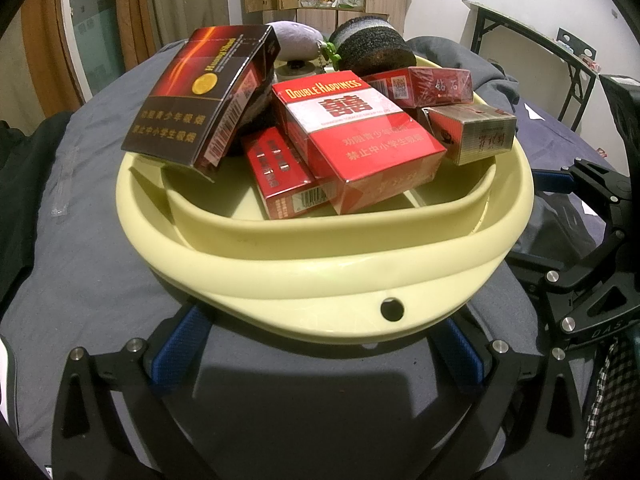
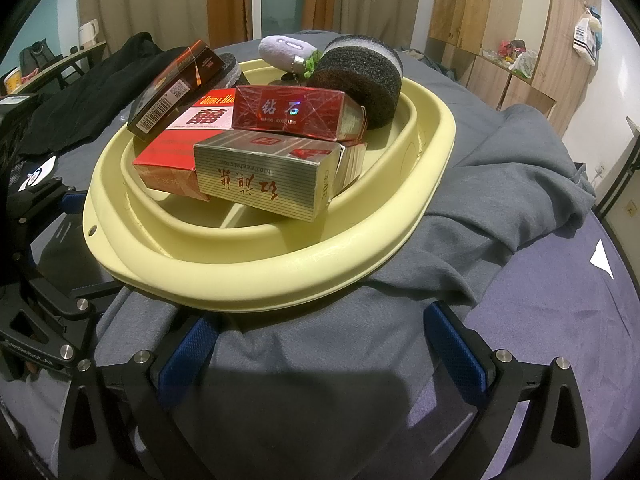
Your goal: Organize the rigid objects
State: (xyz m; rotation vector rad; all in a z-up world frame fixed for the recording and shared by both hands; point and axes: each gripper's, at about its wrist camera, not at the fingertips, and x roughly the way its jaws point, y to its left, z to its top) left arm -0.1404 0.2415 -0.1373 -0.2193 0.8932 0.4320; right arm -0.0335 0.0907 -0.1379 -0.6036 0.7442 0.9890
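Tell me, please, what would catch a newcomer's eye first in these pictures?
A pale yellow plastic basin sits on a grey cloth-covered surface, heaped with cigarette boxes. A red-and-white Double Happiness box lies centrally, a dark maroon box leans at the left, and a dark round sponge sits at the far rim.

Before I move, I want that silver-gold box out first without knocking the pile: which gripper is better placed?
Right, probably. The silver-gold cigarette box lies at the pale yellow plastic basin's near edge before the open right gripper. From the left gripper, also open, it sits far right behind the red-white Double Happiness pack.
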